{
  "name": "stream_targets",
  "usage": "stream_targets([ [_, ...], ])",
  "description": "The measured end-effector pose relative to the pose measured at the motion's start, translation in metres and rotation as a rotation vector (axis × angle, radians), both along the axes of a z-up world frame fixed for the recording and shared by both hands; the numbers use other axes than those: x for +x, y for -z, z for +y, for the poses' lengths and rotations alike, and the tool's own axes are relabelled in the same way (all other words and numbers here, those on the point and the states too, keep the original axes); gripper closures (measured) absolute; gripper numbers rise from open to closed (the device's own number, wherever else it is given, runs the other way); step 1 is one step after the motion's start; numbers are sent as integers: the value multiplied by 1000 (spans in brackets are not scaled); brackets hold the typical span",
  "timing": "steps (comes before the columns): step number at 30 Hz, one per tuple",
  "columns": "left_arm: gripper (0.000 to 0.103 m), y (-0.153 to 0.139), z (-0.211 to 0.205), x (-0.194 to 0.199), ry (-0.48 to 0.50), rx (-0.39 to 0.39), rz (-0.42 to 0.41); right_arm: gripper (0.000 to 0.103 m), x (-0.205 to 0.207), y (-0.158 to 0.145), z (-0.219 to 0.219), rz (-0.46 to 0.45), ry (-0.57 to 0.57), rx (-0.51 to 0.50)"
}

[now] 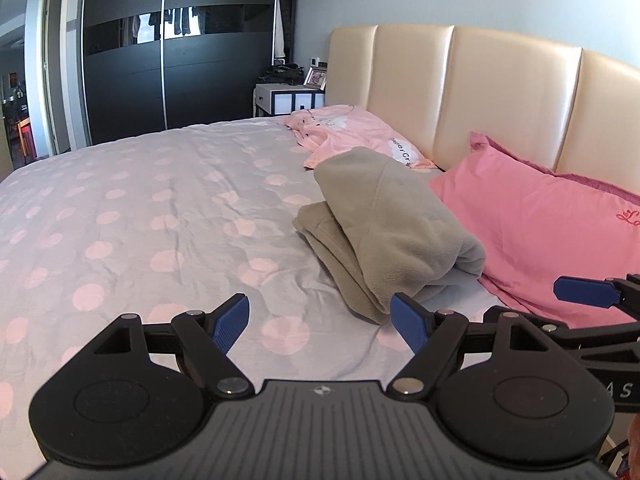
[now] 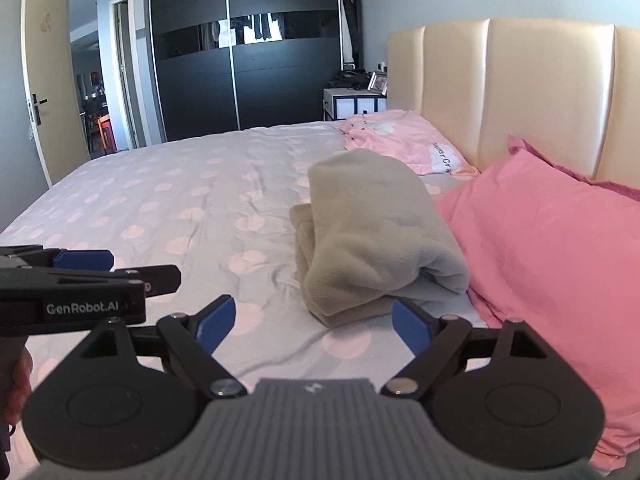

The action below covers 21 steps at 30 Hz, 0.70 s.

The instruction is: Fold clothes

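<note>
A grey fleece garment (image 1: 394, 232) (image 2: 374, 232) lies folded in a thick bundle on the polka-dot bed sheet (image 1: 160, 216) (image 2: 192, 200), beside the pink pillow. My left gripper (image 1: 320, 322) hovers open just short of the bundle's near end, nothing between its blue pads. My right gripper (image 2: 314, 326) is also open and empty, its right pad close to the bundle's near edge. Each gripper shows at the edge of the other's view: the right one (image 1: 580, 292) at the far right, the left one (image 2: 84, 264) at the far left.
A dark pink pillow (image 1: 552, 232) (image 2: 552, 248) lies right of the garment, a light pink pillow (image 1: 360, 136) (image 2: 404, 140) behind it against the cream headboard (image 1: 480, 92). A nightstand (image 1: 288, 98) and black wardrobe (image 1: 180, 52) stand beyond the bed. A hand (image 2: 18, 384) shows at lower left.
</note>
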<state>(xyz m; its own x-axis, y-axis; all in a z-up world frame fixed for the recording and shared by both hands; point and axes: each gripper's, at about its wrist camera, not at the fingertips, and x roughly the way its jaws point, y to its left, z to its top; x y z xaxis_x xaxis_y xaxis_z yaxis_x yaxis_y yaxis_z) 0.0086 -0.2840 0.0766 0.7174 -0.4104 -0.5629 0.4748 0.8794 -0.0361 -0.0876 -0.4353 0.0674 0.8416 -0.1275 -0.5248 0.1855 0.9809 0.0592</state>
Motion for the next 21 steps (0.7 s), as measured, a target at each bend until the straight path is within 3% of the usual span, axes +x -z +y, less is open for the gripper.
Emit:
stream_targets([
  [21, 26, 15, 47, -22, -36, -13, -5, 13, -29, 9, 47, -16, 6, -6],
])
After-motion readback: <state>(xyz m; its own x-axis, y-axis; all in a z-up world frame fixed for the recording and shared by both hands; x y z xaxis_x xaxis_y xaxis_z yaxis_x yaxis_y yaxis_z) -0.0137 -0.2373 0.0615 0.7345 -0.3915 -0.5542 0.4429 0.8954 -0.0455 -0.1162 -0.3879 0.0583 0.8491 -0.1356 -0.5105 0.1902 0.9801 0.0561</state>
